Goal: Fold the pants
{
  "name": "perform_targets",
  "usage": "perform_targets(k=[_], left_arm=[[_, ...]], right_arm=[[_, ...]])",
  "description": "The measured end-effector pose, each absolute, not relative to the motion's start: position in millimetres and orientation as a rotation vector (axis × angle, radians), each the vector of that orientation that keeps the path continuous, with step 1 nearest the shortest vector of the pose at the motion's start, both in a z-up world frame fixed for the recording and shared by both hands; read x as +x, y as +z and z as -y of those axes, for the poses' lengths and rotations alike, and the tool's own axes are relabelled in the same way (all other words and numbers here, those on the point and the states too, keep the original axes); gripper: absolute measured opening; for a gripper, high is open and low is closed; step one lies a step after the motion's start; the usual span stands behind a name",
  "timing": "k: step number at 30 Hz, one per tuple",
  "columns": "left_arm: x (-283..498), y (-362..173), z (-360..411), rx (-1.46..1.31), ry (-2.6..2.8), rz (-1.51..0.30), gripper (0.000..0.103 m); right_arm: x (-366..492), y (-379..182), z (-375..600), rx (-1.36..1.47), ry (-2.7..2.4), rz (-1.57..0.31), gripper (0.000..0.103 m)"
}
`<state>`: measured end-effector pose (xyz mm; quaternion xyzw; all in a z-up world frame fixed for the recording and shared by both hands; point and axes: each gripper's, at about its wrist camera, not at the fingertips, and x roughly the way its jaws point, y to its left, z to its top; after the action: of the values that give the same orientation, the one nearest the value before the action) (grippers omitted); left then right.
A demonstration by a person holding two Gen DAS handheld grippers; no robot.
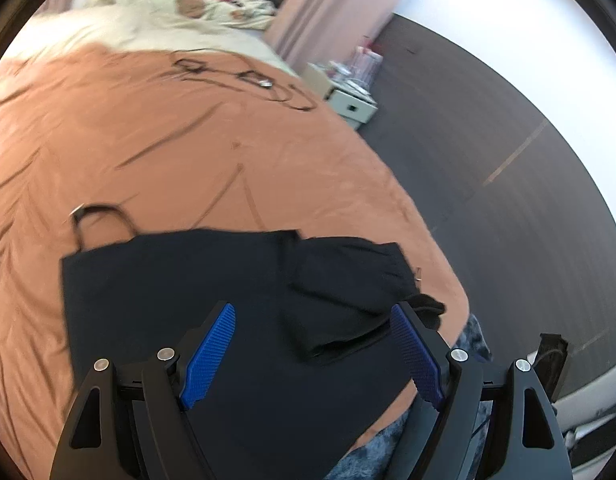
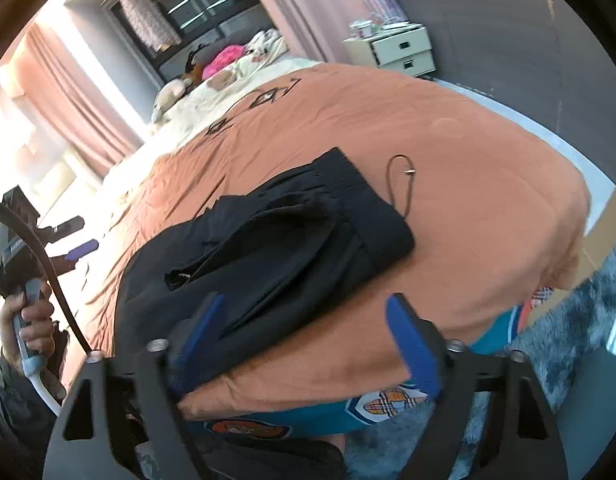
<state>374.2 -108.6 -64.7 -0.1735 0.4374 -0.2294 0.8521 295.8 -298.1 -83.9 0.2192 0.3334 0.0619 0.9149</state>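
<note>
— Black pants [image 1: 212, 304] are lying bunched on the orange bedspread [image 1: 148, 140], near its edge.
— I'm holding left gripper [image 1: 312, 352] and right gripper [image 2: 308, 344] spread wide, empty. I'm aiming to flatten the bunched end first.

Daylight is pouring in beside the pink curtains [image 2: 68, 92] on my right camera's far left, blowing that corner out to white. On my left camera a wall [image 1: 528, 32] is glaring white too. Both views are bending hard at their dark round edges. Motion blur is smearing my blue fingertips [image 2: 412, 344], and the black pants [image 1: 180, 292] are showing almost no detail.
</note>
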Motion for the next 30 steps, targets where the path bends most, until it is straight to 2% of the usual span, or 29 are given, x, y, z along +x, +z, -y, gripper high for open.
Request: perform_targets(k=[11, 17, 21, 23, 24, 26, 27, 28, 30], left_arm=[[351.8, -116.0, 29.9, -0.483, -0.261, -1.017, 0.08], [347.9, -144.7, 5.3, -0.503, -0.174, -1.085, 0.053], [347.9, -159.0, -2.6, -0.511, -0.122, -1.112, 0.05], [348.7, -164.2, -4.8, -0.503, -0.105, -1.123, 0.05], [349.3, -167.1, -5.0, -0.503, -0.1, -1.13, 0.05], [349.5, -173.1, -5.9, -0.514, -0.098, -1.144, 0.05], [349.7, -175.2, -5.4, -0.514, -0.096, -1.15, 0.05], [349.2, -176.3, -5.2, -0.511, -0.096, -1.152, 0.05], [349.7, -177.7, -2.8, -0.504, -0.1, -1.155, 0.05]], right_arm=[[366.1, -90.4, 296.6, 0.41, 0.146, -0.737, 0.076], [386.9, -99.6, 290.2, 0.399, 0.139, -0.764, 0.067], [396.5, -103.2, 289.0, 0.405, 0.126, -0.768, 0.067], [401.2, -105.0, 289.4, 0.411, 0.12, -0.774, 0.06], [404.2, -106.8, 289.0, 0.412, 0.115, -0.781, 0.053], [408.6, -109.5, 289.4, 0.412, 0.108, -0.799, 0.032], [409.6, -110.0, 290.2, 0.411, 0.109, -0.804, 0.011], [409.3, -109.3, 291.4, 0.416, 0.116, -0.802, 0.0], [403.4, -104.9, 295.0, 0.425, 0.114, -0.769, 0.0]])
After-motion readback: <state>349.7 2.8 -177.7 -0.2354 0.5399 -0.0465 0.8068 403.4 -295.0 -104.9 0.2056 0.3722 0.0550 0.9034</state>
